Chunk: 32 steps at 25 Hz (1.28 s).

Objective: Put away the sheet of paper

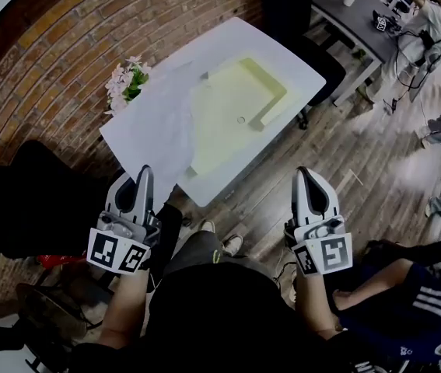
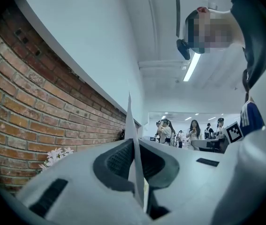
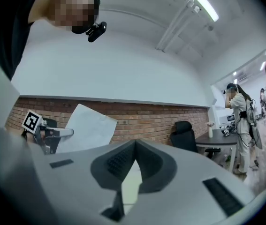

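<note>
A white sheet of paper (image 1: 166,123) hangs over the left part of the white table (image 1: 290,53), and its near corner sits in my left gripper (image 1: 144,173), which is shut on it. In the left gripper view the sheet (image 2: 132,125) stands edge-on, pinched between the dark pads of the gripper (image 2: 134,149). A pale yellow open tray (image 1: 239,103) lies on the table beside the sheet. My right gripper (image 1: 306,176) is held off the table's near edge, shut and holding nothing. From the right gripper view (image 3: 135,144) the lifted paper (image 3: 88,125) shows at the left.
Pink and white flowers (image 1: 127,80) stand at the table's left corner against the brick wall. A black chair (image 1: 290,10) and a grey desk (image 1: 352,22) are behind the table. A seated person's legs (image 1: 407,294) are close at my right. Other people stand at the far right.
</note>
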Motion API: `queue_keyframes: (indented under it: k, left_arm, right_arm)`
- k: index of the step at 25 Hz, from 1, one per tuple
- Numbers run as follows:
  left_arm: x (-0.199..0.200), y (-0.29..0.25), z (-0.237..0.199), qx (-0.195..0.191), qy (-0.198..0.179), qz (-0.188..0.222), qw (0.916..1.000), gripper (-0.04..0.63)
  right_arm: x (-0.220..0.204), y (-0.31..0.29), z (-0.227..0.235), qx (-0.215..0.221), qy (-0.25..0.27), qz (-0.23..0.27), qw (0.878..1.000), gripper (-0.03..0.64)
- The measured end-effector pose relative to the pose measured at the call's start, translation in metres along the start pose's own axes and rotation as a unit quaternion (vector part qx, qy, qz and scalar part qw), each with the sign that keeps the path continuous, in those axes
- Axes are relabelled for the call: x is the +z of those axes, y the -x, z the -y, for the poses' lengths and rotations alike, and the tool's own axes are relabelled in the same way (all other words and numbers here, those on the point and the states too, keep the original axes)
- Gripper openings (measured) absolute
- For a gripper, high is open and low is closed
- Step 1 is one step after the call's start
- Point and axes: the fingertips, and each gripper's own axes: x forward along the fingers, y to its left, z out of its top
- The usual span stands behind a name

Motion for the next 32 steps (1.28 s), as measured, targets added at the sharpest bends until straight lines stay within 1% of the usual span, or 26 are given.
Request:
queue_keyframes:
  k: [5,9,12,15,20,23,28,32]
  left_arm:
    - [-0.017,-0.022,-0.006,-0.002,0.012,-0.010,0.9999,0.026]
    - [-0.033,-0.060,-0.020,-0.009,0.021,-0.013,0.9997,0.026]
    - [-0.040,-0.093,-0.031,-0.017,0.029,-0.014,0.9993,0.026]
    - [-0.039,-0.123,-0.046,-0.017,0.029,-0.008,0.9994,0.026]
    - [-0.054,-0.162,-0.074,-0.014,0.056,-0.014,0.9982,0.026]
    - [-0.064,-0.177,-0.087,-0.013,0.071,-0.019,0.9972,0.026]
    - [-0.077,-0.195,-0.082,-0.025,0.078,-0.036,0.9960,0.026]
    - [-0.080,-0.208,-0.073,-0.026,0.077,-0.048,0.9955,0.026]
  right_arm:
    - [-0.012,-0.005,0.017,-0.009,-0.002,-0.017,1.000,0.014]
    - [-0.022,-0.029,0.038,-0.017,0.001,-0.028,0.999,0.014]
    - [-0.028,-0.056,0.055,-0.021,0.000,-0.037,0.999,0.014]
    - [-0.027,-0.093,0.066,-0.007,0.013,-0.046,0.999,0.014]
    - [-0.029,-0.154,0.078,0.008,0.025,-0.064,0.998,0.014]
    - [-0.032,-0.178,0.081,0.015,0.030,-0.071,0.997,0.014]
    - [-0.041,-0.194,0.090,0.015,0.018,-0.081,0.996,0.012]
    - [-0.043,-0.208,0.101,0.028,0.008,-0.078,0.996,0.012]
